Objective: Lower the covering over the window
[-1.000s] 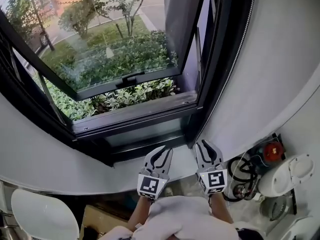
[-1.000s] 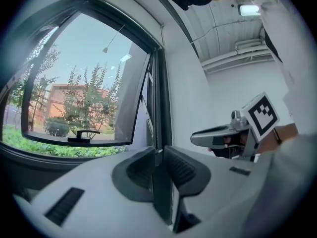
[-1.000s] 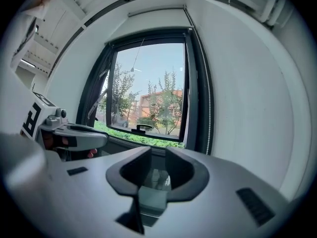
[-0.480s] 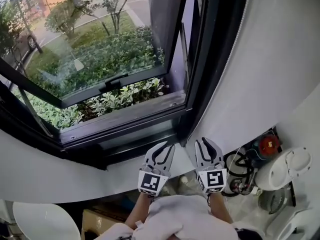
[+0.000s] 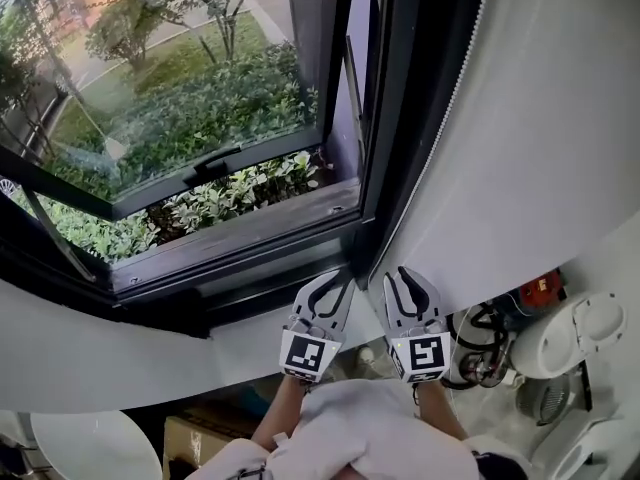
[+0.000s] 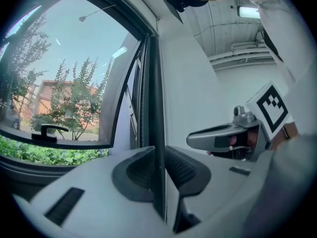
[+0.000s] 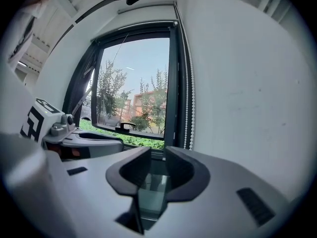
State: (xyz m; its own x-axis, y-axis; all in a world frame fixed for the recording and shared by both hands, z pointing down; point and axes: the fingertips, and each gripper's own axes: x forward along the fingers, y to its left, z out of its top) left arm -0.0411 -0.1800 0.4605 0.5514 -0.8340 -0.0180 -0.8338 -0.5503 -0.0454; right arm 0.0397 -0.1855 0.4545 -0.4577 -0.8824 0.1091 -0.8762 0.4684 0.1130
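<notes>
I am on the approach. Both tools hover level and side by side just short of the window sill [image 5: 250,232]. The left tool [image 5: 335,283] has its jaws only a crack apart with nothing in the gap. The right tool [image 5: 398,274] stands wider, its jaws having just eased a little further open, and it is empty too. Beyond them the window frame [image 5: 380,118] is bare. The covering must sit rolled up above its top edge, though I cannot make it out. The bead chain [image 7: 186,123] hangs down the frame's right edge against the white wall [image 7: 247,83]. Next, I judge, the right tool must reach one strand, clamp it and draw it down. Farther out, the sash [image 5: 230,158] is swung open over shrubs [image 5: 240,193].
</notes>
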